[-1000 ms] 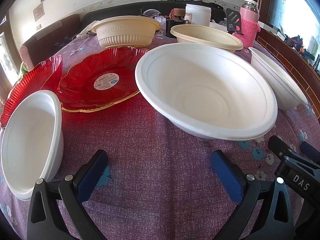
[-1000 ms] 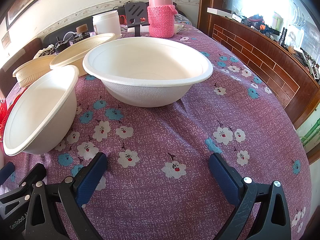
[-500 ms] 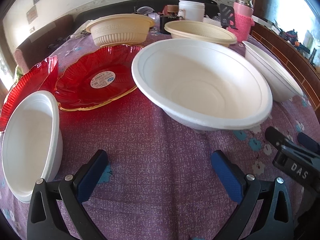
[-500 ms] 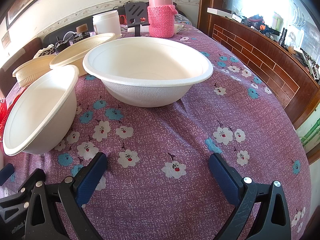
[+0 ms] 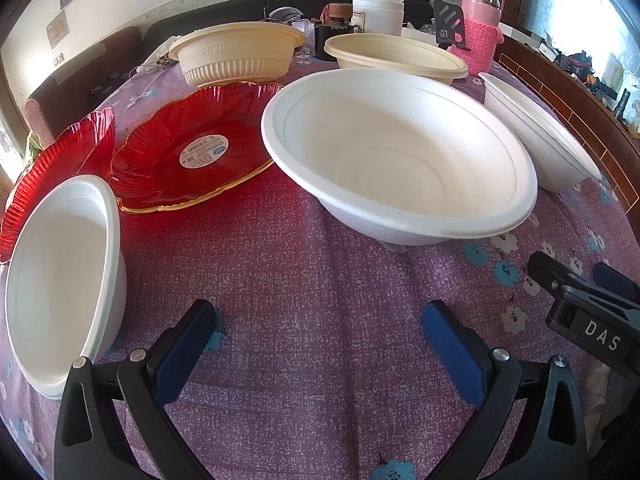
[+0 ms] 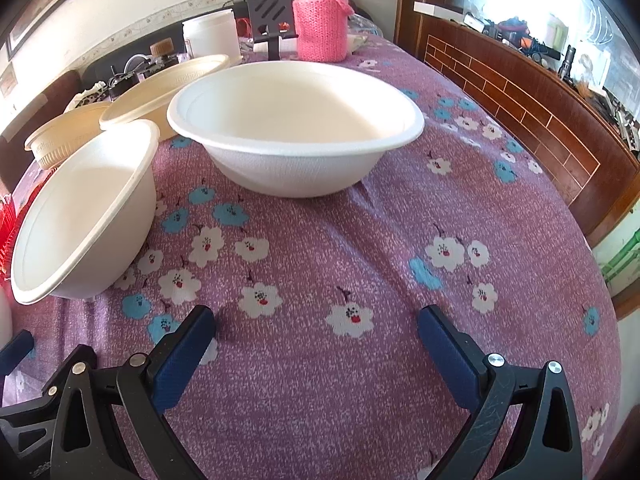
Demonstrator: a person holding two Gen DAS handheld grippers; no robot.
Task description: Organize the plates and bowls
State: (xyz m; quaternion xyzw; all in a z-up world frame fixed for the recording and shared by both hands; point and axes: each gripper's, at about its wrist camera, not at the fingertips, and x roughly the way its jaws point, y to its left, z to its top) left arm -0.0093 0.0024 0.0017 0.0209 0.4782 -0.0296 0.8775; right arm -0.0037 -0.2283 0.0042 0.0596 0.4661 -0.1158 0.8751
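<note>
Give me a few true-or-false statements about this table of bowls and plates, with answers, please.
1. The left tool is open and holds nothing. True.
2. The right tool grips a white bowl. False: it is open and empty above the flowered tablecloth.
3. The red plate carries a sticker label. True.
4. The large white bowl is stacked inside a cream bowl. False: it stands by itself on the cloth.
5. The pink flask lies on its side. False: it stands upright at the far end.
</note>
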